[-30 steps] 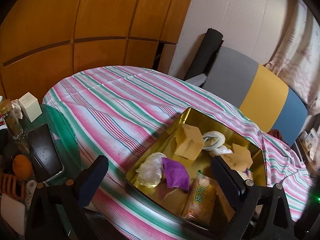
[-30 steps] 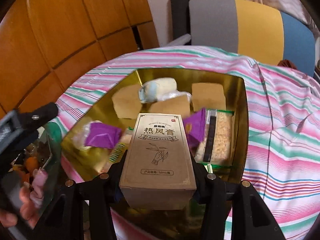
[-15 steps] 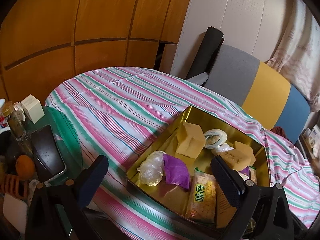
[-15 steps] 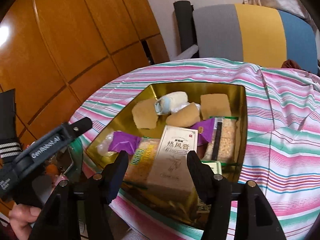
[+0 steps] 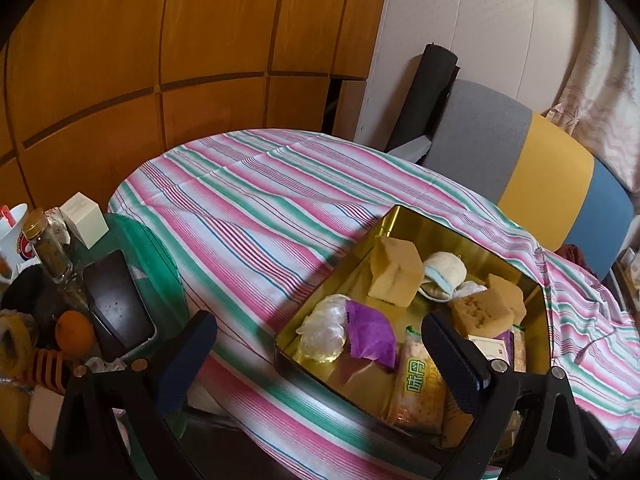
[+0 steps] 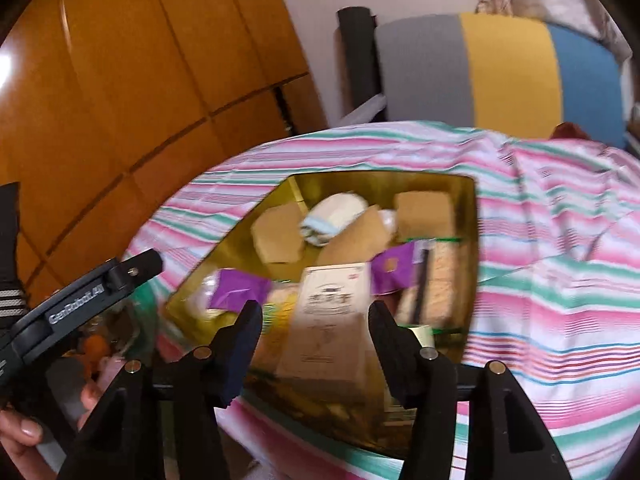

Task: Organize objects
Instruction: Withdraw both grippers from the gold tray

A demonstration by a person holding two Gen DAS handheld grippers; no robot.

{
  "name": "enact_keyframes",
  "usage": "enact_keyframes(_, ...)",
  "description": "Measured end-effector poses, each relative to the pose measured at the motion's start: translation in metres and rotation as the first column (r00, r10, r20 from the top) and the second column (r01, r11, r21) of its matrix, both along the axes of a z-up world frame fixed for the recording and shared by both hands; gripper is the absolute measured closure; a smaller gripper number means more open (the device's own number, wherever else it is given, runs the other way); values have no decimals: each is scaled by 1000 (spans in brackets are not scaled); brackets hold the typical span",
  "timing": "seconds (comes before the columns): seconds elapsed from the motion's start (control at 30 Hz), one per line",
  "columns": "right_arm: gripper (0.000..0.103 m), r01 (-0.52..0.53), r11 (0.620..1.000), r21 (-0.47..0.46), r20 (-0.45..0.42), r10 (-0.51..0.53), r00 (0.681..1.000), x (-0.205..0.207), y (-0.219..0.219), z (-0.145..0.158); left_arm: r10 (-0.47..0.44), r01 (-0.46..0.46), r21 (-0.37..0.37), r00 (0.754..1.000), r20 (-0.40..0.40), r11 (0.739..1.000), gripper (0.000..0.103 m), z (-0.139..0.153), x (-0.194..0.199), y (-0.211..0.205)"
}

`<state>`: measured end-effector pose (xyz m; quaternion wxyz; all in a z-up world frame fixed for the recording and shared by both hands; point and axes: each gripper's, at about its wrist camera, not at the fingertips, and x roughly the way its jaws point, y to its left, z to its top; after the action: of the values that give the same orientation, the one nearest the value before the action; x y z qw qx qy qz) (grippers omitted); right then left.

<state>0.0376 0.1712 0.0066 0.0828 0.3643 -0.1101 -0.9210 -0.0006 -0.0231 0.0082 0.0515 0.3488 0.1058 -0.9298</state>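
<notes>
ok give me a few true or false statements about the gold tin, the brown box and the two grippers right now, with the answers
1. The brown printed box lies inside the gold tin. True.
2. The right gripper is clamped on the box. False: its jaws stand open, with a gap on each side of the box.
3. The left gripper is open and holds nothing. True.
4. The purple packet lies on the striped tablecloth outside the tin. False: it is in the tin, beside a clear plastic bundle.
5. A dark phone and an orange sit on the left, off the cloth. True.
</notes>
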Motion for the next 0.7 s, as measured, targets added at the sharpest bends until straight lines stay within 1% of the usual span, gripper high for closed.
enact_keyframes(0.03,47,15,1000,19,10,-15,1000,0,1,1,2,-2,-10,1000,-3,1000,0,0,1,2)
enact_keyframes(0.13,46,39,999,27,25,-40,999,1,6,4,0,-1,-60,1000,-6,998,0,0,6,9)
enact_keyframes(0.2,42,55,998,40,29,-56,998,2,8,5,-3,3,-95,1000,-7,996,0,1,9,14)
enact_keyframes(0.33,40,91,991,98,34,-94,995,2,8,5,-8,8,-151,1000,-5,989,0,3,16,22)
enact_keyframes(0.43,32,127,985,115,33,-131,991,4,11,5,-24,23,-169,1000,-2,985,0,5,21,26)
enact_keyframes(0.47,30,135,984,118,30,-140,990,4,12,6,-30,30,-175,1000,4,984,0,5,22,28)
enact_keyframes(0.57,30,148,980,130,24,-153,988,5,12,8,-36,42,-192,999,30,980,0,3,23,30)
enact_keyframes(0.7,30,157,978,139,18,-161,987,7,11,11,-53,74,-209,993,104,975,0,-4,20,35)
